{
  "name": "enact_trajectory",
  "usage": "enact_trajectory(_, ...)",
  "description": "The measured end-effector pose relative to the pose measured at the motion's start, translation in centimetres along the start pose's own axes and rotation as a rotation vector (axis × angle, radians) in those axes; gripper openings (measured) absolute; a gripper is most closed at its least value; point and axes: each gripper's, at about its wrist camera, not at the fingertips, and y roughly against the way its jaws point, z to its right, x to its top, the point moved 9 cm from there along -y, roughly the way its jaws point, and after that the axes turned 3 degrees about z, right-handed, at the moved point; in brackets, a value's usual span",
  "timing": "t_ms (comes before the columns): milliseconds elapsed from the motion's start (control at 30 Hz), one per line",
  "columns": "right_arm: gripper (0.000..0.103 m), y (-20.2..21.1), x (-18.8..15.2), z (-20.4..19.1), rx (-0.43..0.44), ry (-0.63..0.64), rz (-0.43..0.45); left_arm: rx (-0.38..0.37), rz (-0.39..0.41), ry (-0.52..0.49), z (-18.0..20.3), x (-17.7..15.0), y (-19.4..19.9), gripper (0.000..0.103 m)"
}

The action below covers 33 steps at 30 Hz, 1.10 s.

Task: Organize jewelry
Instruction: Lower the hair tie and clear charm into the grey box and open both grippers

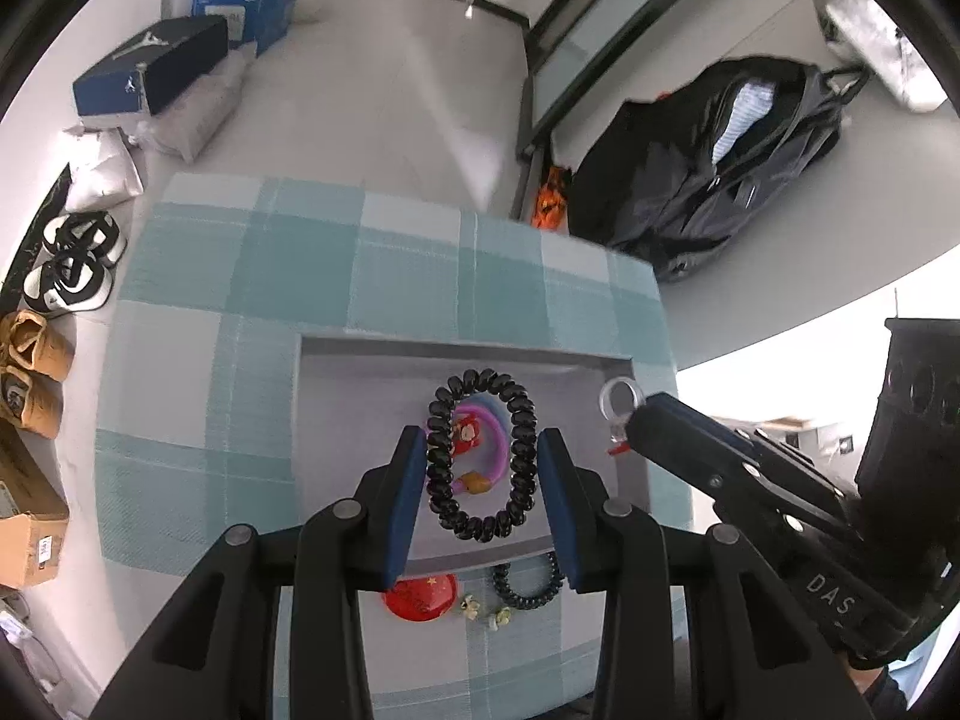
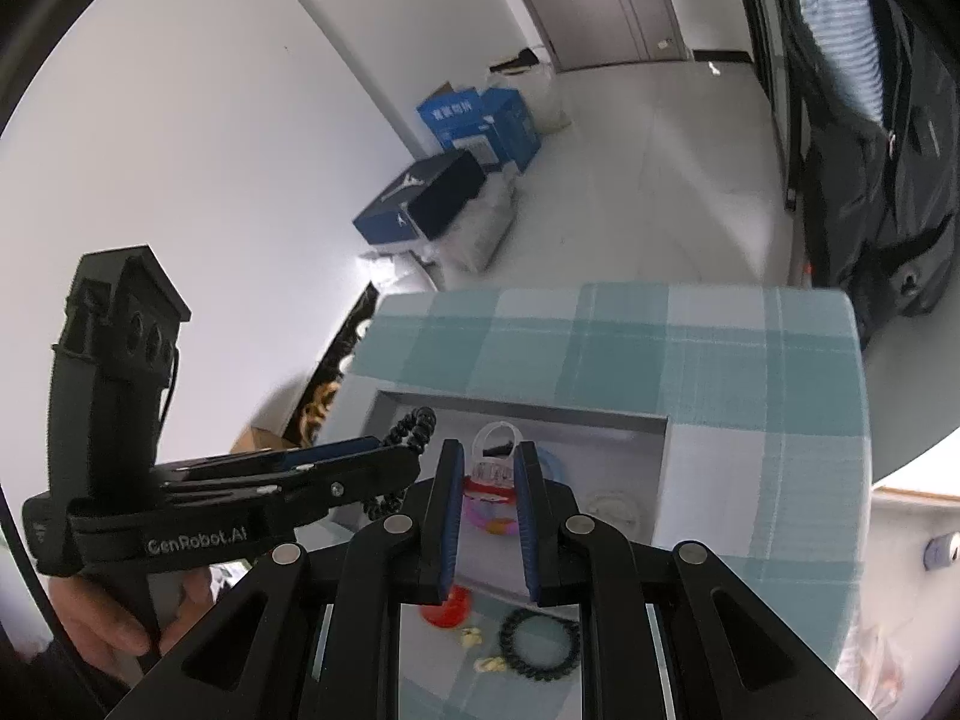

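Now my left gripper (image 1: 482, 501) pinches one black spiral hair tie (image 1: 480, 456) between its blue pads, above the grey tray (image 1: 372, 354). My right gripper (image 2: 489, 519) is clamped on one clear ring-topped clip (image 2: 495, 450), over the same tray. Under the tie, in the tray, lies one purple bangle (image 1: 489, 450) with a red charm. Nearer than my fingertips, on the checked cloth (image 1: 300, 252), I count one red disc (image 1: 420, 597), one smaller black spiral tie (image 1: 528, 591) and two small pale flower pieces (image 1: 483, 611). Beyond the tray's far rim the cloth runs bare to the table edge.
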Motion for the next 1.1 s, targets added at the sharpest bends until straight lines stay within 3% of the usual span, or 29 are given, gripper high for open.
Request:
enact_trajectory(133, 0.016, -0.8, 0.0, 1.2, 0.008, -0.037, -0.022, -0.036, -0.038, 0.043, 0.1, 0.1, -1.0, 0.032)
enact_trajectory(467, 0.016, -1.6, -0.3, 2.5, 0.039, -0.104, -0.063, -0.06, -0.048, 0.077, 0.2, 0.9, -1.3, 0.032)
enact_trajectory(667, 0.018, -1.2, 0.2, 2.0, 0.044, -0.1, -0.032, -0.09, -0.037, 0.112, 0.2, 1.3, -1.0, 0.033)
enact_trajectory(800, 0.019, -0.8, 0.5, 1.8, 0.031, -0.081, -0.009, -0.064, -0.051, 0.119, 0.1, 1.2, -0.9, 0.049)
enact_trajectory(867, 0.025, -0.7, 0.6, 1.7, 0.035, -0.081, -0.007, -0.056, -0.042, 0.133, -0.3, 1.2, -0.8, 0.06)
enact_trajectory(967, 0.044, -0.6, 0.5, 2.0, 0.022, -0.081, -0.003, -0.047, -0.023, 0.14, -0.8, 1.3, -0.3, 0.062)
enact_trajectory(1100, 0.05, 0.3, 0.6, 2.1, 0.017, -0.064, 0.022, -0.007, 0.021, 0.124, -1.6, 1.3, 1.0, 0.062)
